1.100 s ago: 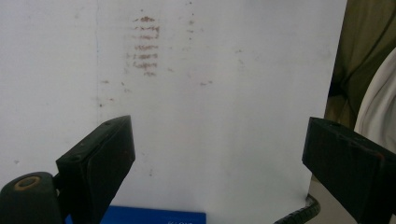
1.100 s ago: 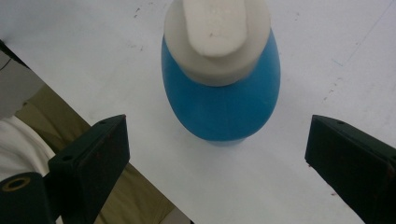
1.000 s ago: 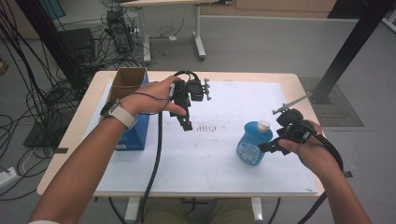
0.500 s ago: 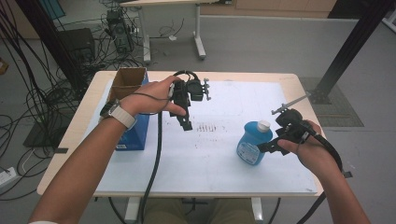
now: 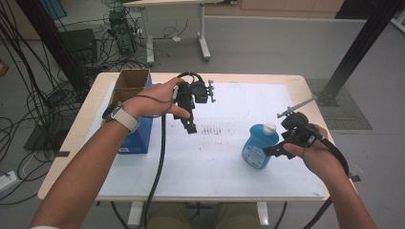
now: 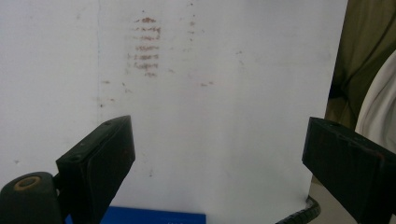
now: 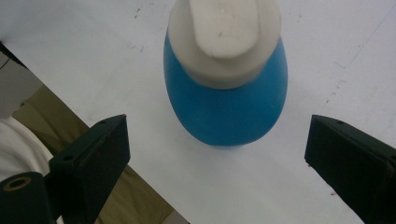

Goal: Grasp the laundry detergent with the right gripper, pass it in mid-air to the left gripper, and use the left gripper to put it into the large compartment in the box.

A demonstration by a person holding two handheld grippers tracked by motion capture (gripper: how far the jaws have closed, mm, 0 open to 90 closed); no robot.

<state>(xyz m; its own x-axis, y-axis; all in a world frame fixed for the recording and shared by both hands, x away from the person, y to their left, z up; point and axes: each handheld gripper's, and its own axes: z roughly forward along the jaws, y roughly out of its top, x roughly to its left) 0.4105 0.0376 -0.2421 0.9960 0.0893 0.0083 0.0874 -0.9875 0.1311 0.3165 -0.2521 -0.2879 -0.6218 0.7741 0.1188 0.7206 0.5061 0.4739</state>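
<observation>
A workshop floor strewn with cables surrounds a light wooden table [image 5: 310, 90] whose top is covered by a white sheet [image 5: 215, 157] — faint reddish-brown smudges mark the sheet near its middle. At the table's left side an open cardboard box [image 5: 130, 82] stands on a blue box [image 5: 138, 138]. The blue bottle [image 5: 258, 147] with a white cap stands upright on the sheet, toward the right and near the person's edge. The right gripper [image 5: 276, 150] sits just beside it on its right, pointing at it; in the right gripper view the fingers [image 7: 95, 154] stand wide apart, and the bottle [image 7: 226, 100] lies ahead of them, not between them and untouched. The left gripper [image 5: 191, 125] is held above the sheet near the table's centre, well apart from the bottle, pointing down — its fingers [image 6: 100, 158] are spread wide with nothing between them, just the smudged white sheet [image 6: 210, 116] beneath.
</observation>
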